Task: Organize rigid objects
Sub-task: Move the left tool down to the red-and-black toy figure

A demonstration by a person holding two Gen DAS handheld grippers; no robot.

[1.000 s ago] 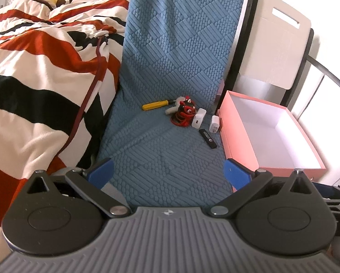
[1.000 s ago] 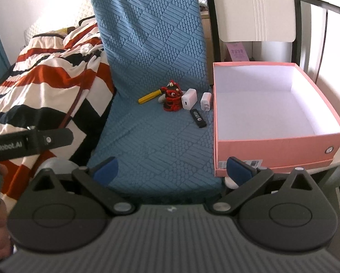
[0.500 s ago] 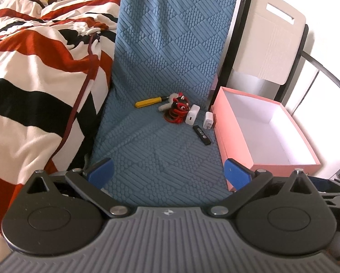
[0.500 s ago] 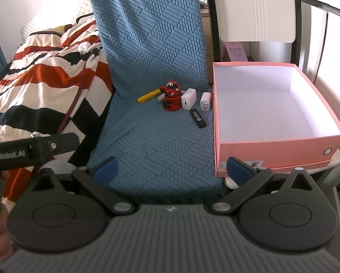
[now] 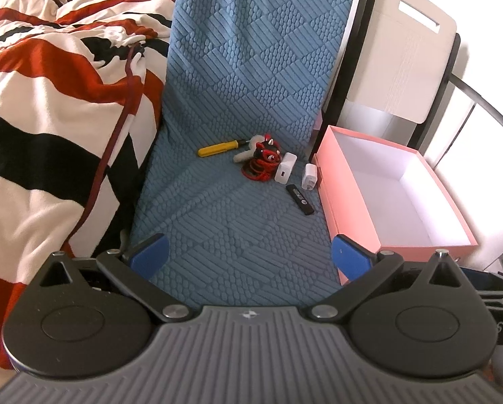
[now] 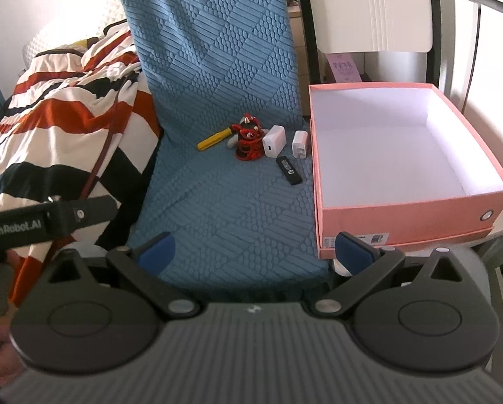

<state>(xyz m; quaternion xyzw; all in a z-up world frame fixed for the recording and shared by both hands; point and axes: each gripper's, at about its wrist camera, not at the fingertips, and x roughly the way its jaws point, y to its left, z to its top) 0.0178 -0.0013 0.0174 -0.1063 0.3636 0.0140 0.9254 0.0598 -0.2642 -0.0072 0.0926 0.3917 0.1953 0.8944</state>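
Observation:
On a blue textured chair seat (image 5: 238, 222) lie a yellow screwdriver (image 5: 217, 148), a red and black toy figure (image 5: 263, 160), a white charger (image 5: 285, 172), a smaller white plug (image 5: 310, 176) and a black stick-shaped device (image 5: 300, 199). The same items show in the right wrist view: screwdriver (image 6: 214, 139), toy (image 6: 249, 138), charger (image 6: 274, 141), plug (image 6: 300, 143), black device (image 6: 289, 170). An empty pink box (image 5: 386, 185) (image 6: 403, 155) stands right of the seat. My left gripper (image 5: 248, 252) and right gripper (image 6: 254, 252) are both open and empty, well short of the items.
A striped red, black and white blanket (image 5: 49, 101) lies on the bed to the left. A white folding chair back (image 5: 403, 43) and a black metal frame (image 6: 307, 33) stand behind the box. The left gripper's body (image 6: 49, 219) shows at the right wrist view's left edge.
The left gripper has swung a little, shifting the items across its view, and has come slightly closer. The right gripper has barely moved. Both stay open.

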